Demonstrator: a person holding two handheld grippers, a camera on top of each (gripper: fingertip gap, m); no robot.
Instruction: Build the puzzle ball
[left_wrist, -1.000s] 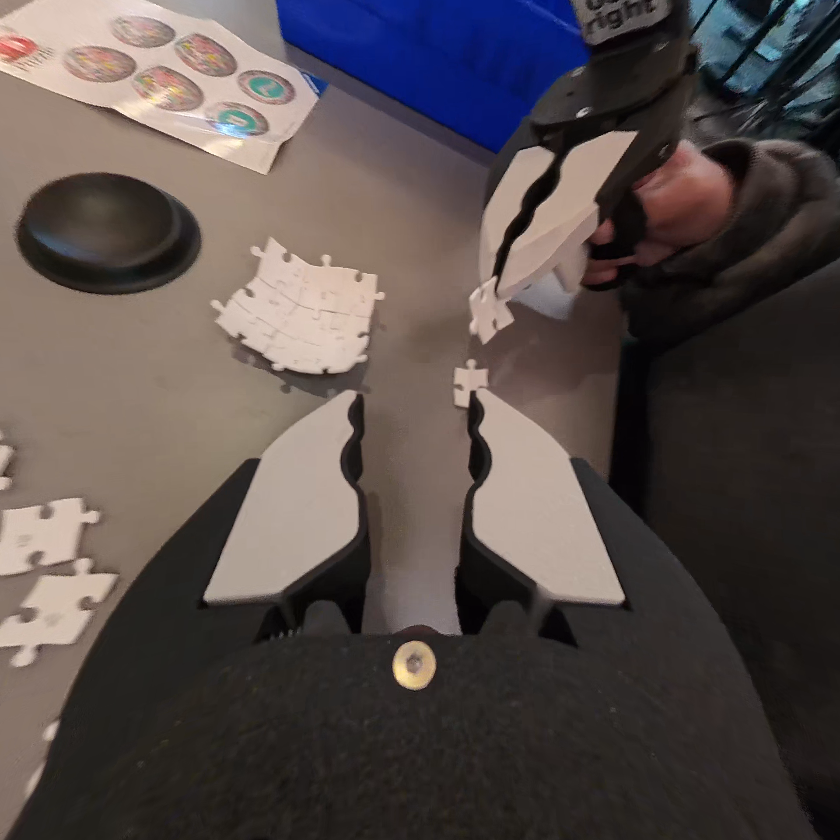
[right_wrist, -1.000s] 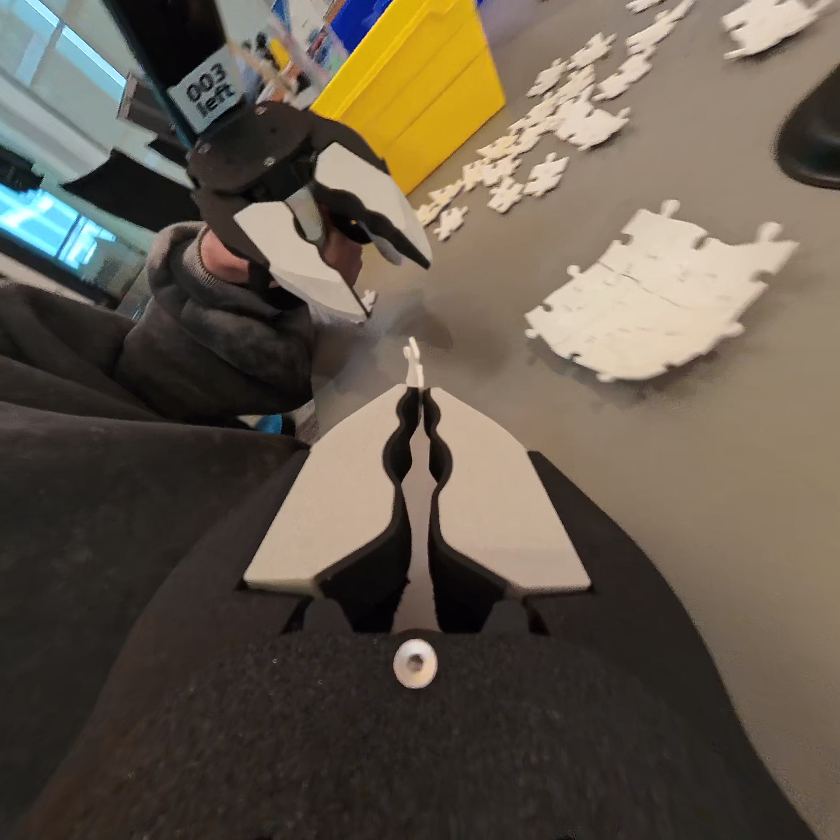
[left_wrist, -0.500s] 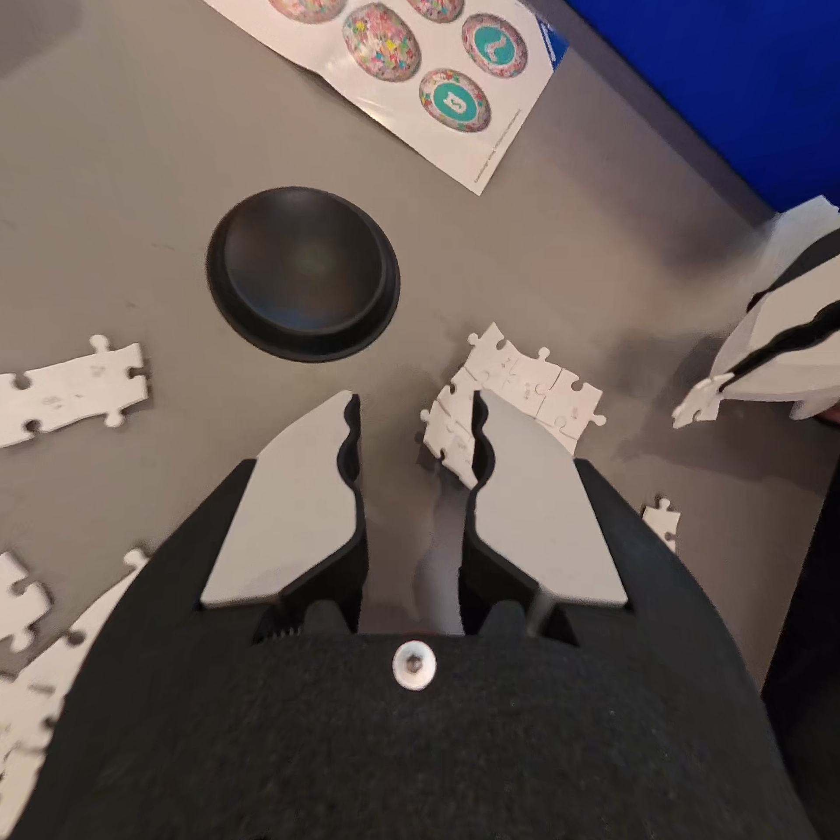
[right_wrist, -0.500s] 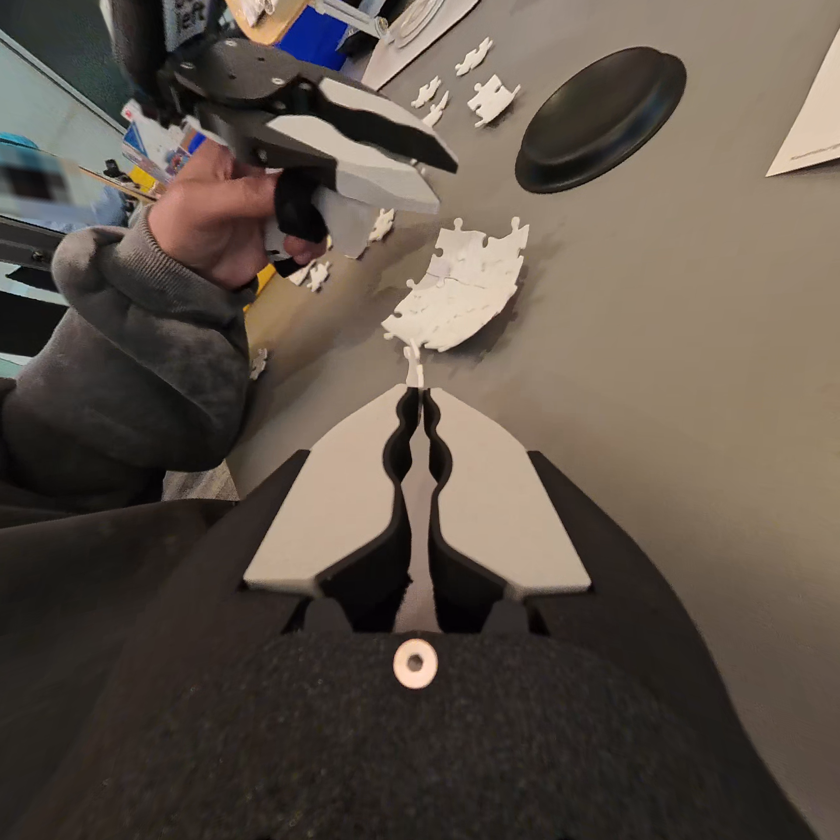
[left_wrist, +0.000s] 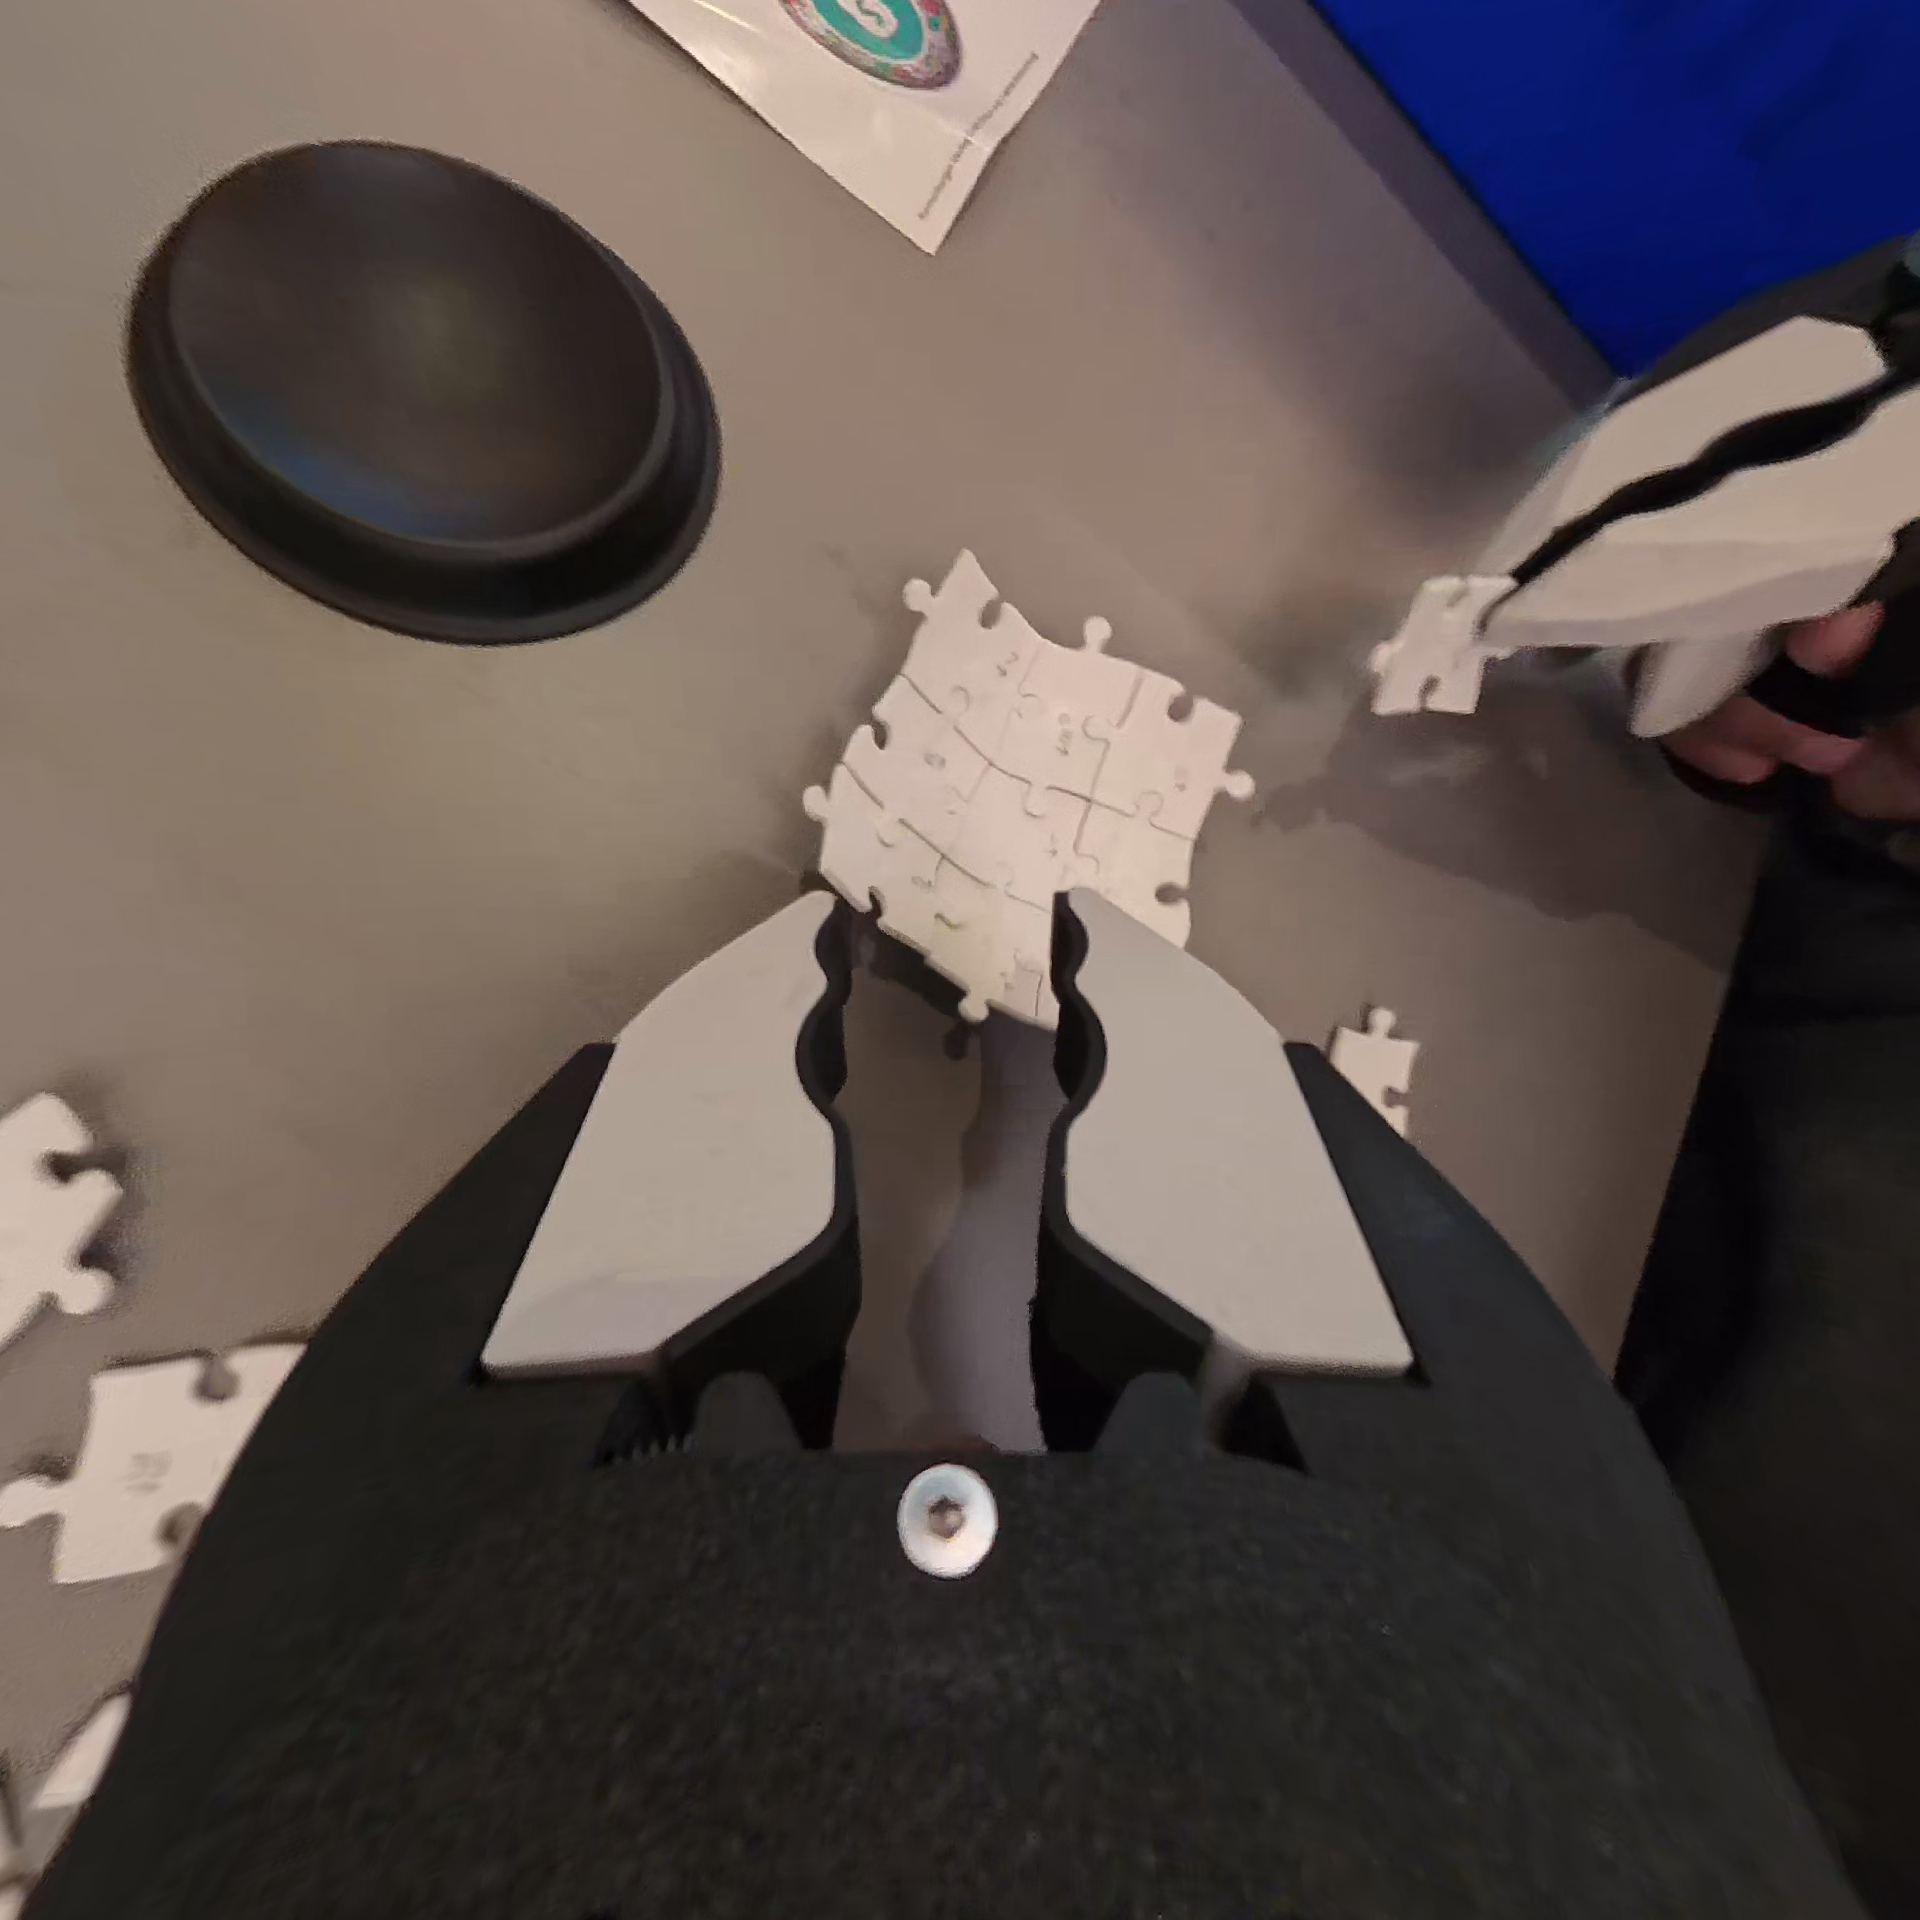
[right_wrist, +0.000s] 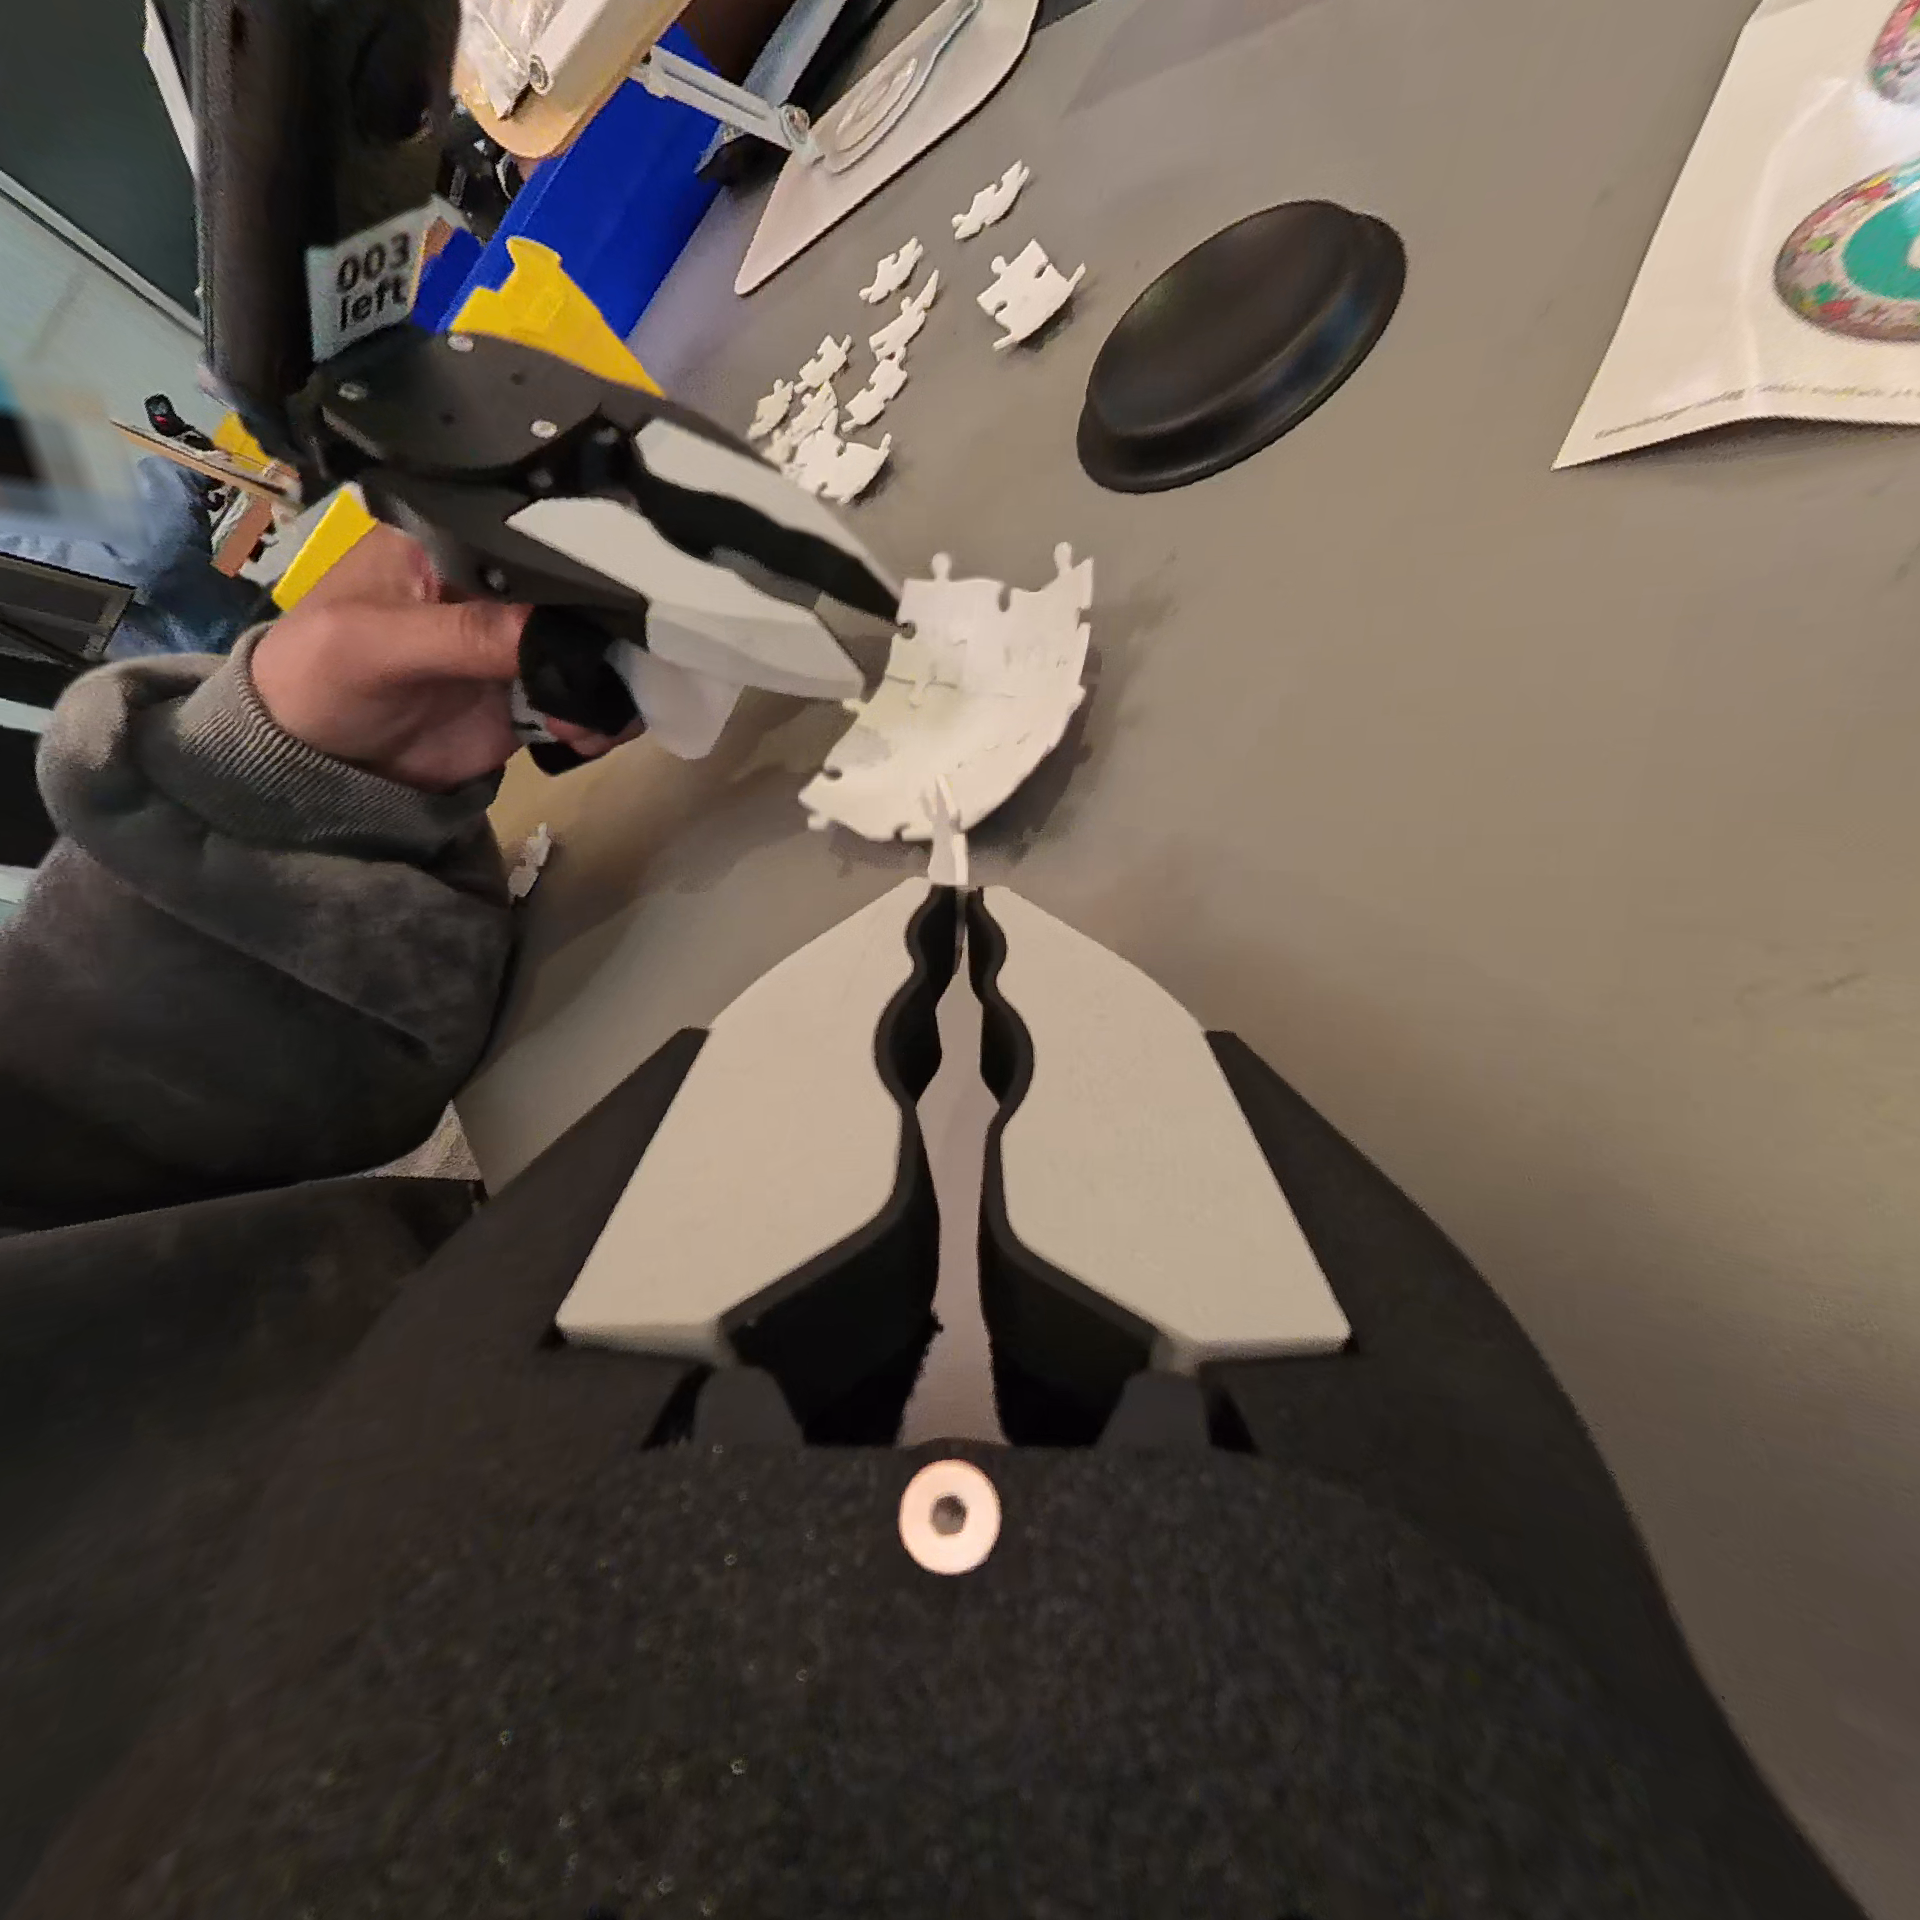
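A curved white patch of joined puzzle pieces (left_wrist: 1023, 790) lies on the grey table; it also shows in the right wrist view (right_wrist: 966, 696). My left gripper (left_wrist: 945, 914) is open, with its fingertips at the patch's near edge, one on each side of it. In the right wrist view the left gripper (right_wrist: 878, 634) reaches the patch from the left. My right gripper (right_wrist: 951, 899) is shut on a single white puzzle piece (right_wrist: 948, 842), held edge-on just short of the patch. In the left wrist view that piece (left_wrist: 1429, 660) hangs to the right of the patch.
A black round stand (left_wrist: 416, 384) sits left of the patch, also in the right wrist view (right_wrist: 1242, 343). A printed leaflet (left_wrist: 894, 94) lies beyond. Loose white pieces (right_wrist: 852, 416) lie scattered; one piece (left_wrist: 1371, 1065) lies by my right finger. Blue bin (left_wrist: 1662, 135), yellow bin (right_wrist: 530, 322). One gripper's finger ends stand about 12 cm off the other's.
My left gripper has moved forward and down until its open fingertips flank the patch's near edge. My right gripper has brought its piece closer to the patch.
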